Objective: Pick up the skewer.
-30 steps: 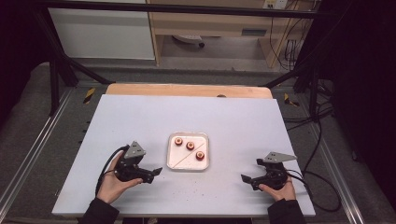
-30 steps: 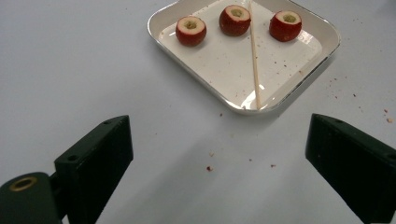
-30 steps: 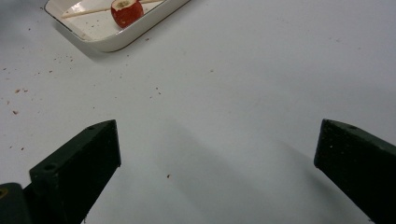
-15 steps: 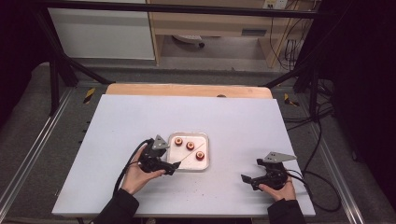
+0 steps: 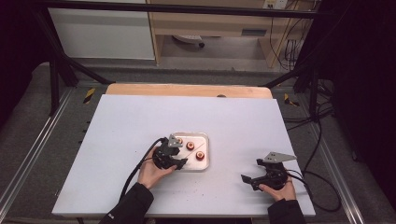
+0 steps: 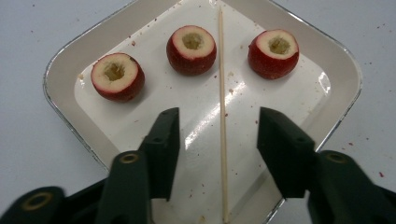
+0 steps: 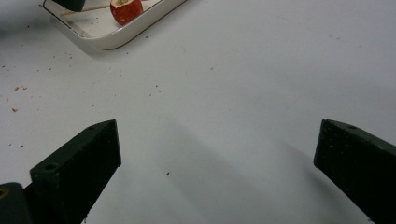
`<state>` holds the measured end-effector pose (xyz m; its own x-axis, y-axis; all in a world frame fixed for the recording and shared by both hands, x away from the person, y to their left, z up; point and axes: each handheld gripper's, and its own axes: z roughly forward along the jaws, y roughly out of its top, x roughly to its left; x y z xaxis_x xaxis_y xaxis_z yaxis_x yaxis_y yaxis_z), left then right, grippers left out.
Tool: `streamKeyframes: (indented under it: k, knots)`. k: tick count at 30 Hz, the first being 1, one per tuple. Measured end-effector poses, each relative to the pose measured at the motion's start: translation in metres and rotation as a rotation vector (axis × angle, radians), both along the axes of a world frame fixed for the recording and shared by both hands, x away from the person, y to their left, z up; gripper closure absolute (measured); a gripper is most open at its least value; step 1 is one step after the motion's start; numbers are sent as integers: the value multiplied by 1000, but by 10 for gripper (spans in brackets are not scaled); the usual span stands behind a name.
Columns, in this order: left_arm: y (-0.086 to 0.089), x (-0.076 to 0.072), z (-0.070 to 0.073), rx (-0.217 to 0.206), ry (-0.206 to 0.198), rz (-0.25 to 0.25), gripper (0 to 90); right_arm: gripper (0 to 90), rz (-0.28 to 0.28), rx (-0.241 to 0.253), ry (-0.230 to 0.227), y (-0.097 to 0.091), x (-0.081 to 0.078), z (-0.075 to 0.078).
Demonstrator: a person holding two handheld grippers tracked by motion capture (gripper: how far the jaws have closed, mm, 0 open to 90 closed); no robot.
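Observation:
A white square tray (image 6: 60,70) holds three cored red fruits in a row: one on the left (image 6: 117,76), one in the middle (image 6: 191,49) and one on the right (image 6: 273,52). A thin wooden skewer (image 6: 221,84) lies flat on the tray. My left gripper (image 6: 222,125) is open low over the tray's near part, and its jaws straddle the skewer without touching it. In the high view the left gripper (image 5: 180,158) sits at the tray's (image 5: 206,138) left side. My right gripper (image 5: 251,171) rests open on the table to the right, with nothing between its jaws (image 7: 218,140).
The white tabletop (image 5: 140,121) carries small red crumbs around the tray. In the right gripper view the tray corner (image 7: 140,29) and one fruit (image 7: 126,9) lie far ahead at the upper left. A wooden strip (image 5: 187,89) edges the table's far side.
My left gripper has moved right from the bare table to over the tray, ending astride the skewer. The right gripper has stayed in place.

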<state>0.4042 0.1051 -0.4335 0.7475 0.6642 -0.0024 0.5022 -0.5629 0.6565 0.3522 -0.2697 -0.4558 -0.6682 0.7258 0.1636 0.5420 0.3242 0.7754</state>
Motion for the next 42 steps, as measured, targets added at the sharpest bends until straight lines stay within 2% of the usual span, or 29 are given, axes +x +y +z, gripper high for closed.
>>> streamKeyframes:
  k: [6,10,16,26,31,34,37,42]
  knots:
    - [-2,-1,-2,23,5,-23,714,12,1,0,0,0,0,0]
    - [-3,-2,-4,26,14,-31,771,13,-1,1,3,1,0,0]
    - [-4,-3,-5,37,-9,-26,868,13,0,0,3,1,0,0]
    - [-4,-6,-7,28,-27,-18,885,14,1,2,3,1,0,0]
    - [1,-8,-2,-11,-26,-19,885,14,0,2,1,0,0,0]
    - [3,-10,1,-14,-31,-22,886,14,0,0,-2,0,0,0]
    - [8,-13,7,-43,-38,-21,885,14,-2,1,-3,0,0,0]
    - [12,-16,12,-59,-40,-28,885,9,3,-9,-13,2,0,1]
